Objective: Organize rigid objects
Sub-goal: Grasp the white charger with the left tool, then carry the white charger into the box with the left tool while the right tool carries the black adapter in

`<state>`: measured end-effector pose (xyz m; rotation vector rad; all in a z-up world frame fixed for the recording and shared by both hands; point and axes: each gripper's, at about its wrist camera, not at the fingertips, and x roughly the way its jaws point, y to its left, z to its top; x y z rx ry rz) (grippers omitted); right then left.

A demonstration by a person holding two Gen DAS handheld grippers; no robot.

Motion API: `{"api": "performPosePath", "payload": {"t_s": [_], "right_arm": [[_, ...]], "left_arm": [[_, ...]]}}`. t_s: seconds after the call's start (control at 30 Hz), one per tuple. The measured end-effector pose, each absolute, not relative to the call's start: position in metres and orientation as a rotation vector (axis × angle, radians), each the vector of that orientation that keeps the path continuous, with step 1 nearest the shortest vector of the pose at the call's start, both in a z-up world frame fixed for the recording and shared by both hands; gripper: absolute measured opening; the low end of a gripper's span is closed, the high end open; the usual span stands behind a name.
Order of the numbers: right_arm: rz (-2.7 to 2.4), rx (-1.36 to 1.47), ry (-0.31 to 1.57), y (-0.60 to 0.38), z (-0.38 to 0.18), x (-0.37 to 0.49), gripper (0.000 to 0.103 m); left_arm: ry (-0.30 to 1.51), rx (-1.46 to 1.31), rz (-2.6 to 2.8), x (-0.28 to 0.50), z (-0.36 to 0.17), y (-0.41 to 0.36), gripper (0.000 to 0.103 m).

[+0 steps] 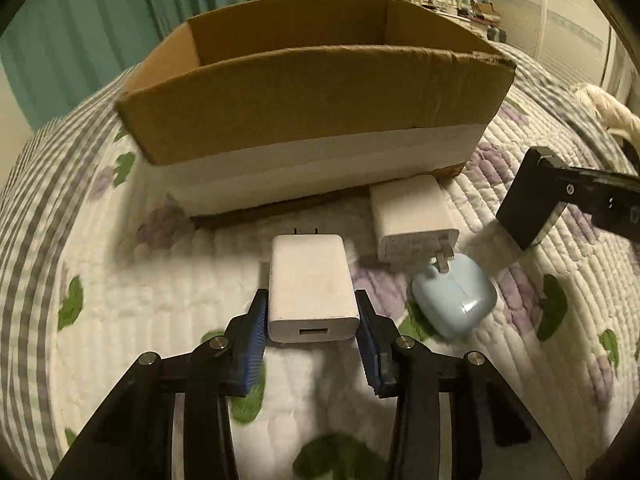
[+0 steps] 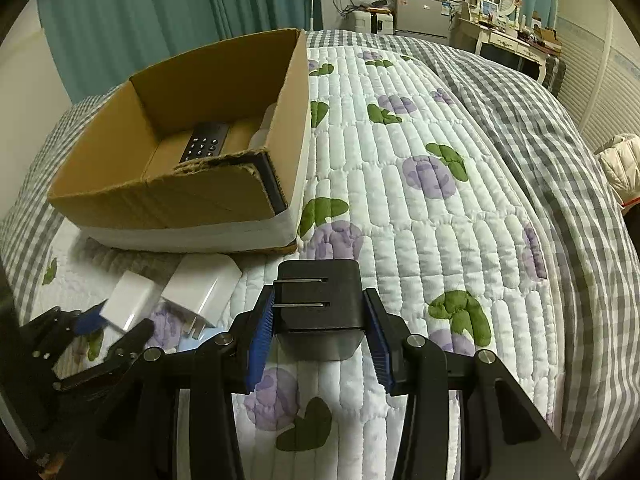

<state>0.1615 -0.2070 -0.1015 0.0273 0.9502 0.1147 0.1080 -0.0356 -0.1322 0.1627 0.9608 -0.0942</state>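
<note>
1. Our left gripper [image 1: 312, 322] has its blue pads [image 1: 252, 344] closed against both sides of a white charger [image 1: 311, 286], whose USB port faces the camera and whose prongs point toward the box.
2. Our right gripper [image 2: 319, 320] is clamped the same way on a black charger [image 2: 320, 304] — its two flat prongs folded and facing up — held over the quilt [image 2: 420, 200].
3. Just right of the white charger we see a second white charger [image 1: 412, 216] lying on the quilt, its prongs touching a pale blue earbud case [image 1: 456, 300].
4. Beyond these sits the open cardboard box [image 1: 312, 96], white band around its base; the second charger's far end lies just beside the box's bottom edge.
5. From the right wrist view we can look into the box: a black remote [image 2: 206, 144] with buttons lies on the floor, and a whitish object [image 2: 264, 128] rests near the right wall — we cannot tell what it is.
6. Farther out, teal curtains [image 2: 160, 8] hang behind the bed, and a dressing table [image 2: 504, 36] stands by the far wall.
</note>
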Motion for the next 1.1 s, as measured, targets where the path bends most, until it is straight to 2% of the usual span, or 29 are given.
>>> {"api": "performPosePath", "payload": {"t_s": [0.27,0.63,0.9,1.1], "right_arm": [[0.122,0.019,0.915,-0.202,-0.075,0.137,0.042],[0.17,0.007,0.831,-0.184,-0.013,0.111,0.042],[0.205,-0.065,0.74,-0.165,0.036,0.142,0.042],[0.213,-0.086,0.727,-0.156,0.037,0.203,0.042]], "left_arm": [[0.897,0.128,-0.083,0.084,-0.097,-0.02,0.041],[0.707,0.08,-0.088,0.086,-0.007,-0.024,0.041],[0.678,0.002,-0.086,0.14,0.023,-0.004,0.041],[0.693,-0.01,-0.046,0.194,0.012,0.006,0.041]]}}
